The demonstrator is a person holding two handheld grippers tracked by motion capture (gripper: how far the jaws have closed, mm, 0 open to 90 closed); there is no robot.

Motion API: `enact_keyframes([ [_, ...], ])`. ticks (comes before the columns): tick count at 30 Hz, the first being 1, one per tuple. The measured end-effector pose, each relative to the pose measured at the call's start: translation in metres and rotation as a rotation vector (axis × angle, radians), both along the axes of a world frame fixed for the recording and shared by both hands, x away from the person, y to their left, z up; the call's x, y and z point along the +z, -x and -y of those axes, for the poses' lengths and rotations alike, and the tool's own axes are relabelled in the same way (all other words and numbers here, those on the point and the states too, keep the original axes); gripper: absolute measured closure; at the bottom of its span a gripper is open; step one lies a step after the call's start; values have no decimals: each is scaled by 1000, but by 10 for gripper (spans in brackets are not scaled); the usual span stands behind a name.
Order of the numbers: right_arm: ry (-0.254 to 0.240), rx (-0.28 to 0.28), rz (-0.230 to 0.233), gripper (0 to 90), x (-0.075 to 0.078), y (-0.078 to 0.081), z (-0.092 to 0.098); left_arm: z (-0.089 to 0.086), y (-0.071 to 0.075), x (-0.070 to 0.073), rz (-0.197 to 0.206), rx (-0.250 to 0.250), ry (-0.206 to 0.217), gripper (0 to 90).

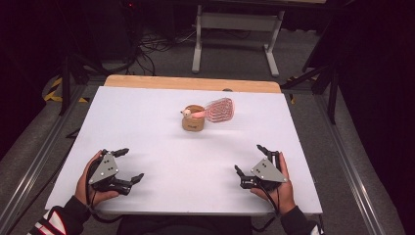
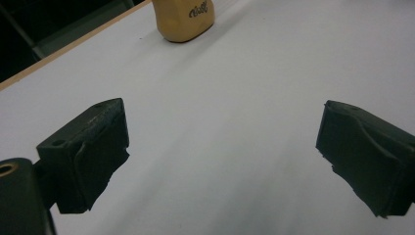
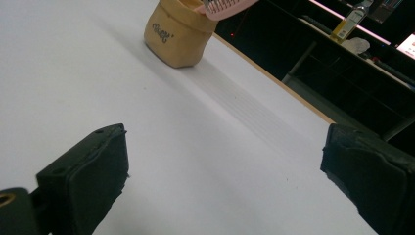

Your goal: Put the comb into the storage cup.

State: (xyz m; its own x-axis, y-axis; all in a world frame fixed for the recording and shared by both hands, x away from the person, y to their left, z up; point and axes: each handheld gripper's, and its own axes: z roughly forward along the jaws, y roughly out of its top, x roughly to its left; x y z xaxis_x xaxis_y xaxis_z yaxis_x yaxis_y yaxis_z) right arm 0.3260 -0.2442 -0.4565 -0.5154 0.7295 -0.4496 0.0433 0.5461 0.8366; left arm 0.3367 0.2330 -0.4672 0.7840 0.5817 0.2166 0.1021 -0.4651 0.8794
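Observation:
A small tan cup stands near the middle of the white table top, toward its far side. A pink hairbrush lies across the cup's rim, its bristled head sticking out to the right and its handle end over the left rim. My left gripper rests at the front left, open, with nothing between its jaws. My right gripper rests at the front right, also open and empty. The cup appears far ahead in the left gripper view. In the right gripper view the cup carries the brush.
The white sheet covers a wooden table whose far edge shows as a bare strip. Beyond it stand a grey table frame, loose cables on the floor and dark stands on both sides. A bottle stands on a far bench.

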Motion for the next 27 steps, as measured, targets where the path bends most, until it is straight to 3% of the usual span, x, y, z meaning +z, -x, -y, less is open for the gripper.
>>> enact_keyframes([
  [9, -47, -35, -29, 42, -6, 2, 18, -2, -2, 1, -5, 12, 11, 63],
  [27, -60, -15, -17, 42, -2, 6, 9, -5, 3, 2, 11, 18, 18, 61],
])
